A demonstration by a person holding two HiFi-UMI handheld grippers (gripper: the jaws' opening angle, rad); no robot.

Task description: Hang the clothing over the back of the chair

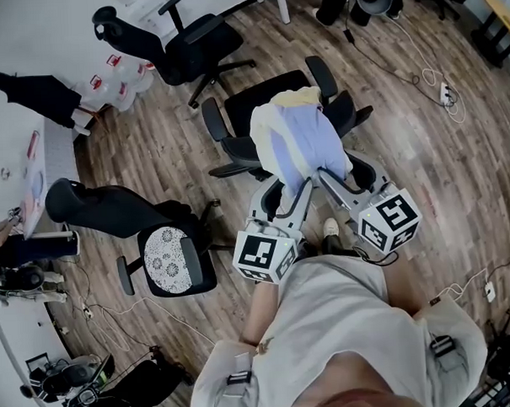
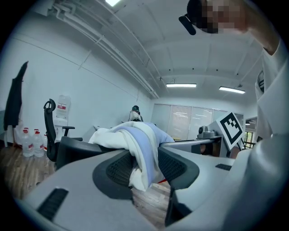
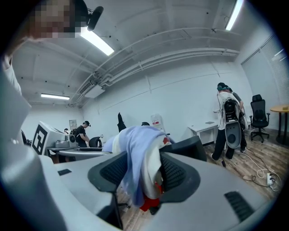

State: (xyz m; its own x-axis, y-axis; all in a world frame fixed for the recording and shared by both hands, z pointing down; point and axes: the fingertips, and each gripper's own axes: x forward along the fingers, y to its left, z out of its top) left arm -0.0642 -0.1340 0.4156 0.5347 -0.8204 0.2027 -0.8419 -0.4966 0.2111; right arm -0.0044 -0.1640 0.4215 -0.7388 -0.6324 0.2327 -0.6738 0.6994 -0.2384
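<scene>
A white and pale blue garment lies draped over the back of a black office chair right in front of me. My left gripper reaches to its lower left edge and my right gripper to its lower right edge. In the left gripper view the garment hangs down between the left gripper's spread pads, beside the chair back. The right gripper view shows the cloth, with a red bit at its bottom, hanging loose between the right gripper's wide jaws. Neither pair of pads visibly presses it.
A second black chair stands behind. To the left, another chair with a patterned cushion carries a dark garment. Water bottles line the wall. Cables run over the wooden floor. People stand at the far right.
</scene>
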